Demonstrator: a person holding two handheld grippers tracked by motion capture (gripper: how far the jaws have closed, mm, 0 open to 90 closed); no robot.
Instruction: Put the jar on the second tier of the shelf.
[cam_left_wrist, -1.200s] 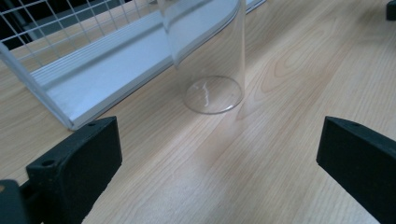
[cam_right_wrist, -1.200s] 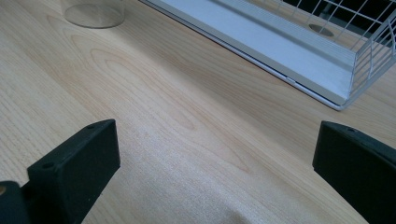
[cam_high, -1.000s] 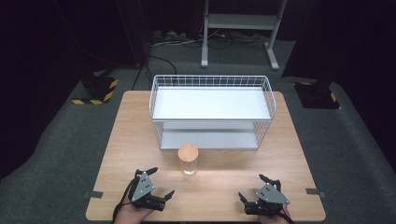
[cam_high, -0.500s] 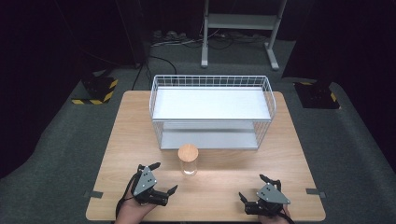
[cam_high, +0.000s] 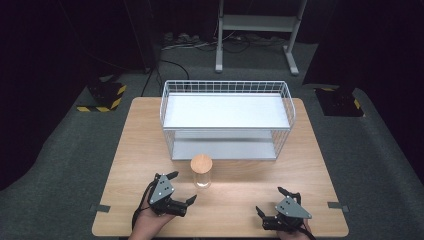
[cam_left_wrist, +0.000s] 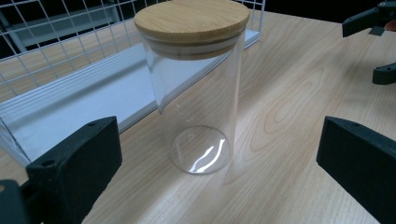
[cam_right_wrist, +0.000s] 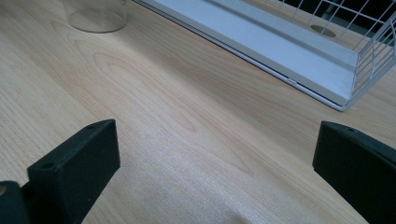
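Observation:
A clear glass jar (cam_high: 201, 172) with a round wooden lid stands upright on the wooden table (cam_high: 145, 135), just in front of a white wire rack (cam_high: 225, 83). My left gripper (cam_high: 182, 187) is open, low on the table, close to the jar's near left side. In the left gripper view the jar (cam_left_wrist: 196, 93) stands a little ahead of the wide-spread jaws of that gripper (cam_left_wrist: 219, 140), untouched. My right gripper (cam_high: 270, 200) rests open near the table's front right, with bare wood between its jaws (cam_right_wrist: 215, 144). The jar's base (cam_right_wrist: 95, 16) lies far off there.
The two-tier wire rack has a white upper shelf (cam_high: 227, 111) and a lower shelf (cam_right_wrist: 261, 42), open toward me. Bare wood stretches between the grippers and beside the rack. Dark floor, cables and a stand's legs (cam_high: 255, 30) lie beyond the table.
My left gripper has crept slightly forward toward the jar. The right gripper and the jar have stayed put.

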